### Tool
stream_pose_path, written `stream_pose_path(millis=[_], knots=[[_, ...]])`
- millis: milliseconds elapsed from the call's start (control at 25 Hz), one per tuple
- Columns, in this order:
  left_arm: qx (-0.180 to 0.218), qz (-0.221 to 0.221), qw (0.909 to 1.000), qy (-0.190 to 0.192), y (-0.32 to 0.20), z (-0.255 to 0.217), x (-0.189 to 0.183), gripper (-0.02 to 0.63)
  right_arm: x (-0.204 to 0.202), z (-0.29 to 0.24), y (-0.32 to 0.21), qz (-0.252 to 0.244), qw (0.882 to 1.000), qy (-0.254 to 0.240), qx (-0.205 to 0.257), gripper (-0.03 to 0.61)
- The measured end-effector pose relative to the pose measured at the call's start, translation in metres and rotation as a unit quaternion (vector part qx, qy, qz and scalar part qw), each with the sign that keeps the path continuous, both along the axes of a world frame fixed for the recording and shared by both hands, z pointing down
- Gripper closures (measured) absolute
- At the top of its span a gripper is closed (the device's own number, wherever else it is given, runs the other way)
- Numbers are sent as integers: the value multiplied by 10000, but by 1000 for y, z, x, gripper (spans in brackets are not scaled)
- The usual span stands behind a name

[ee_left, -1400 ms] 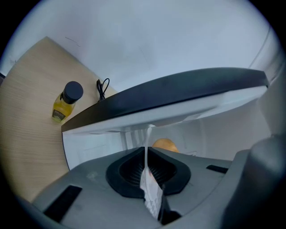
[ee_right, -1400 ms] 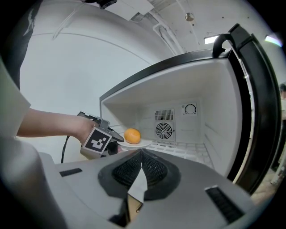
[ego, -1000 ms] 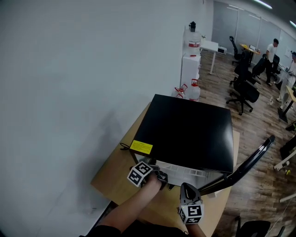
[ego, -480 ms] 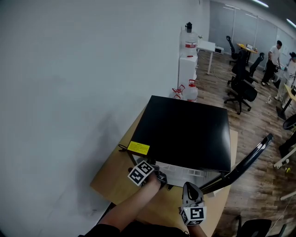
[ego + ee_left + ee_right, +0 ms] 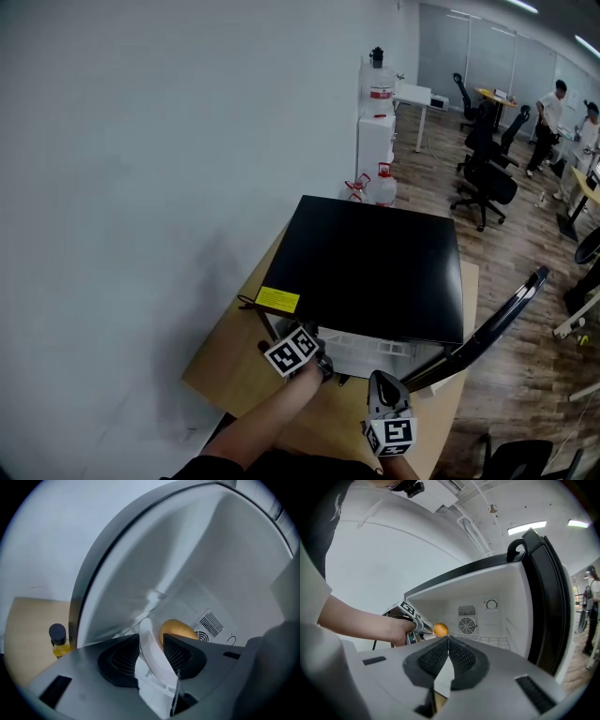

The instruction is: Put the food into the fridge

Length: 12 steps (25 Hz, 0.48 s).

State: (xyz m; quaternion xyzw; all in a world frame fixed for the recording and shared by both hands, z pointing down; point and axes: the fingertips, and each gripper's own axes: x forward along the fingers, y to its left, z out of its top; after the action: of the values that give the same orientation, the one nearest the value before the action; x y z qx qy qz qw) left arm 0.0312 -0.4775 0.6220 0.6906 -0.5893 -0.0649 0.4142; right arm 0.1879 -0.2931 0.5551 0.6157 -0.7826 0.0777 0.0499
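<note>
A black mini fridge (image 5: 375, 267) stands on a wooden table (image 5: 234, 347) with its door (image 5: 487, 328) swung open to the right. My left gripper (image 5: 323, 361) reaches into the fridge's left front. Its jaws (image 5: 152, 641) are opening, with the rim of a white plate (image 5: 149, 644) still between the pads. A round orange food (image 5: 176, 629) lies just behind that rim inside the white interior (image 5: 487, 620). In the right gripper view the food (image 5: 440, 629) shows at the left gripper's (image 5: 423, 631) tip. My right gripper (image 5: 448, 644) is shut and empty, just before the fridge (image 5: 378, 380).
A small bottle (image 5: 57, 637) with a dark cap and yellow contents stands on the table left of the fridge. A cable (image 5: 248, 302) lies by the fridge's yellow label. Water jugs (image 5: 380, 183), office chairs (image 5: 483, 178) and people are far behind.
My left gripper's marker cube has shifted slightly right, toward the fridge. The right gripper has barely moved.
</note>
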Motion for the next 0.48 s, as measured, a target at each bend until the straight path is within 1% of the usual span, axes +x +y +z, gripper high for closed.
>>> stream_pose_path(millis=[120, 240, 440, 480], knots=[[113, 203, 9995, -219, 0, 0, 4, 462, -2, 1, 1, -60, 10000, 5, -50, 518], [137, 362, 9984, -412, 0, 1, 7, 449, -4, 2, 4, -90, 9999, 7, -84, 518], [201, 553, 9969, -520, 0, 1, 12, 447, -14, 14, 5, -316, 9990, -19, -304, 518], [217, 603, 9964, -548, 1, 1, 13, 435, -17, 15, 6, -351, 9988, -17, -330, 518]])
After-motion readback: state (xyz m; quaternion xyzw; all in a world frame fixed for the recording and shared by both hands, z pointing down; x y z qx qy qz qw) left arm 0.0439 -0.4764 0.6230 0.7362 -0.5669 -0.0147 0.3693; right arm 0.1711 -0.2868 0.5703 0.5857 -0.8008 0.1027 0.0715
